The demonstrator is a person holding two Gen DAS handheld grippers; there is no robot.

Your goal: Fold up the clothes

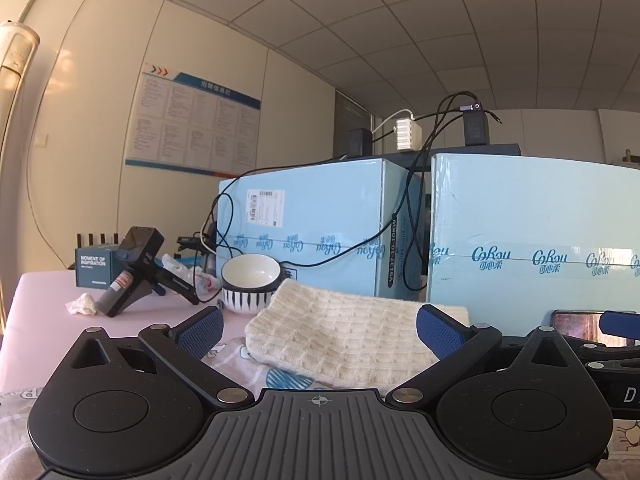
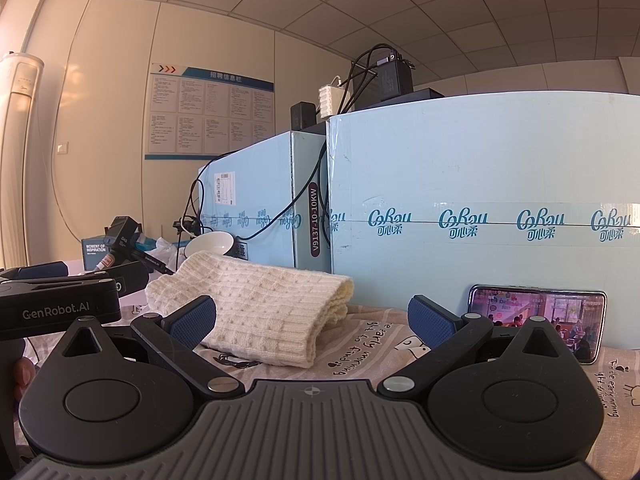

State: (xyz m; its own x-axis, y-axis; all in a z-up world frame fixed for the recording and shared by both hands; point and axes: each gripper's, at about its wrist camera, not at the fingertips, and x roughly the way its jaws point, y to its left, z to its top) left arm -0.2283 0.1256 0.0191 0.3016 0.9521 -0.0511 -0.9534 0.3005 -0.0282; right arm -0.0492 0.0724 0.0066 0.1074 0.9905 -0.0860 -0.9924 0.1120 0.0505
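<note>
Folded sweater beyond spread fingers

1. Cream knitted sweater, ribbed and waffle-textured.
2. Pale cloth printed with cartoons and dark lettering.
3. Light blue boxes, teal logos.
4. White bowl, black stripes outside.
5. Pink worktop.

Both wrist cameras sit low over the bench, looking forward and level along their own claws toward the pale blue cardboard boxes. The left view stands further left, the right closer in. Both share the folded cream knitted garment nearby and the boxes.
</note>
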